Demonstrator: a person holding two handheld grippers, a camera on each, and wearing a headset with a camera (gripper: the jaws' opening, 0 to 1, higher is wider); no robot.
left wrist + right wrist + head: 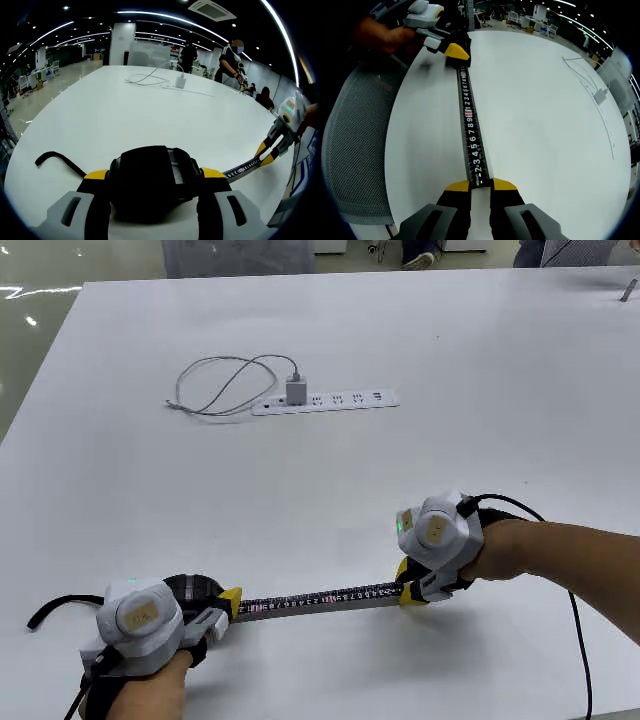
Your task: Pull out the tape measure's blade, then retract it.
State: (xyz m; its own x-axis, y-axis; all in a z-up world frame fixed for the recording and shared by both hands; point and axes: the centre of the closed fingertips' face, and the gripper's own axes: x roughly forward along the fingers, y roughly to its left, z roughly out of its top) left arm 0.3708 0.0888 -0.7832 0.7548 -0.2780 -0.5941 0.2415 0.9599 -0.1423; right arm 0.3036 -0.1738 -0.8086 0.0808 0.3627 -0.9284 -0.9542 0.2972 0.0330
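1. Left gripper (pixel 155 175): jaws clamped on the black tape measure case (pixel 150 165), one yellow-tipped jaw on each side of it. In the head view the case sits at the near left of the white table (pixel 300 480)
2. Right gripper (pixel 480 186): jaws pinched on the free end of the blade (pixel 470 115), which is caught between the two yellow tips. In the head view this gripper is to the right of the case, at about the same depth on the table
3. Blade: out of the case and running straight from one gripper to the other, low over the table top; contact with the surface cannot be confirmed. The printed scale faces up, black numerals with a red mark partway along
4. Black strap (pixel 55 160): lies on the table, trailing left from the case
5. White power strip (pixel 330 400): well apart, toward the far side of the table, with a white charger (pixel 297 390) plugged in and a looped white cable (pixel 225 385) to its left
6. Grey mesh chair (pixel 355 150): beside the table edge in the right gripper view
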